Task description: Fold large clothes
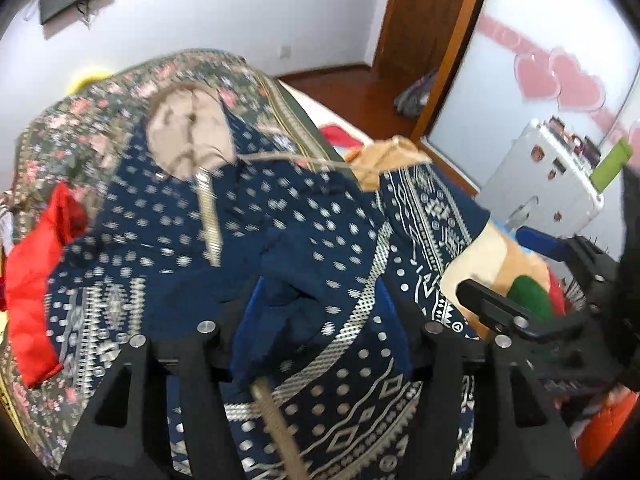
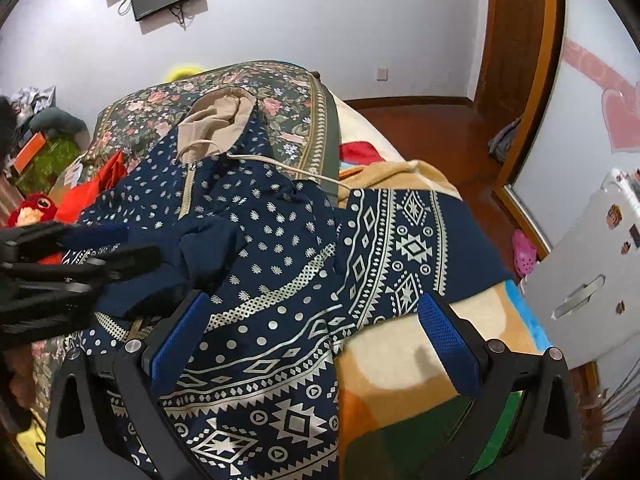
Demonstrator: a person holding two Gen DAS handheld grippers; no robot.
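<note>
A navy hooded jacket with a silver pattern and beige hood lining lies spread on the bed; it also fills the left wrist view. My left gripper has a bunched fold of the navy jacket between its blue pads, and it shows at the left of the right wrist view. My right gripper is open, wide above the jacket's lower part, with nothing held; it shows at the right of the left wrist view.
The bed has a floral cover and an orange and beige blanket. A red cloth lies at the jacket's left. A white cabinet and a wooden door stand to the right.
</note>
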